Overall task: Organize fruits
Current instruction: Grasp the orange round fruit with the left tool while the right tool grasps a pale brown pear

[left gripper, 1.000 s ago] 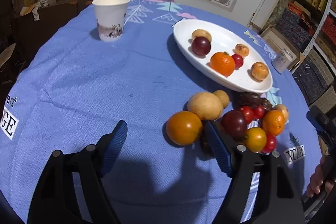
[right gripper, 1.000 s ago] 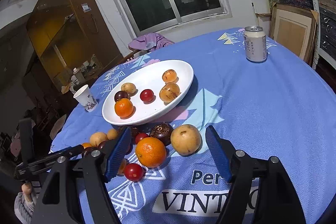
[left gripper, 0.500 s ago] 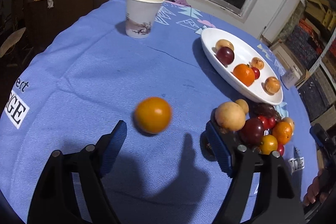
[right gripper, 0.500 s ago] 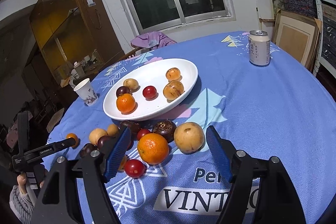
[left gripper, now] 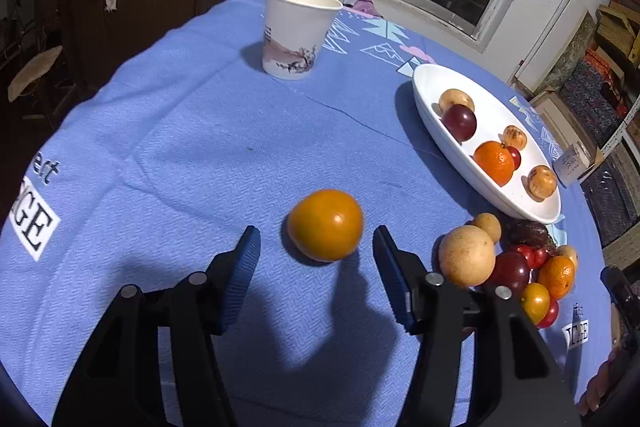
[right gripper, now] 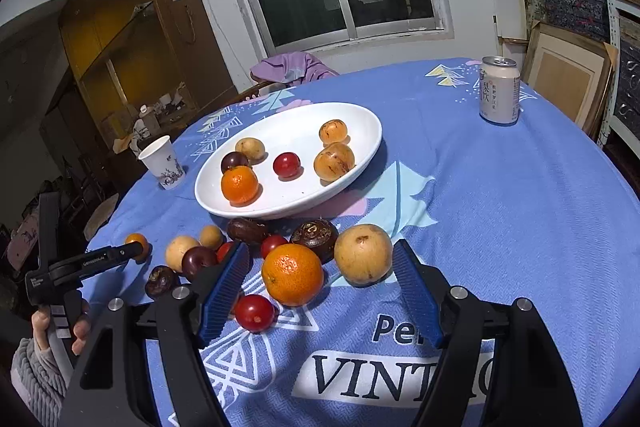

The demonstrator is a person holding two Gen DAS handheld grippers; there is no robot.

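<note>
The left tongs point(left gripper: 316, 247) are closing, pads not yet touching the orange tomato point(left gripper: 325, 225) at twelve o'clock between them; the right tongs point(right gripper: 320, 267) hang released.

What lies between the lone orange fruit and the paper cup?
Only bare blue cloth between fruit and cup, in the left wrist view.

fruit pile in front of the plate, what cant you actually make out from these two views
- Left wrist view: the pile's near fruits, like the yellow tomato, are partly hidden behind the left gripper, whose jaws are closing around the smooth orange fruit without touching it.
- Right wrist view: the right gripper finger covers part of the pile.
- Both views: the can label is too small to read.
</note>
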